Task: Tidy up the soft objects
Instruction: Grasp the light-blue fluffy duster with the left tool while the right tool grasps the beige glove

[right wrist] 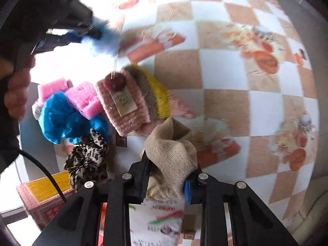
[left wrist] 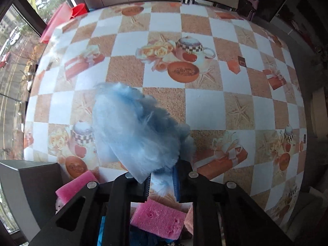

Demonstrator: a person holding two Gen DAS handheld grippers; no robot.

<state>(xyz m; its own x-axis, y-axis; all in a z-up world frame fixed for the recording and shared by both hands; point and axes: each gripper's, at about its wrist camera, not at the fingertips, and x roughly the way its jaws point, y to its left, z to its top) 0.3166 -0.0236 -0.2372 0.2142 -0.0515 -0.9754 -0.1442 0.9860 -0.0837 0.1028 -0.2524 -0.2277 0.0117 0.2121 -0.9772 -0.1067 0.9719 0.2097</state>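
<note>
My left gripper (left wrist: pixel 162 181) is shut on a light blue fluffy tuft (left wrist: pixel 133 127) and holds it above the table; it also shows in the right wrist view (right wrist: pixel 104 39), blurred, at upper left. My right gripper (right wrist: pixel 166 186) is shut on a beige burlap cloth (right wrist: pixel 172 151). A pile of soft things lies beside it: pink sponges (right wrist: pixel 84 98), a blue mesh puff (right wrist: pixel 61 119), a pink knitted piece with a dark red button (right wrist: pixel 127 102), a leopard-print scrunchie (right wrist: pixel 88 157). Pink sponges (left wrist: pixel 157 219) also lie under the left gripper.
The table has a checkered printed cloth (left wrist: pixel 205 102). A grey box (left wrist: pixel 26 184) stands at the left edge. A pink and yellow carton (right wrist: pixel 43 192) and a printed white package (right wrist: pixel 160 219) lie near my right gripper. Red plastic items (left wrist: pixel 61 18) sit beyond the far left edge.
</note>
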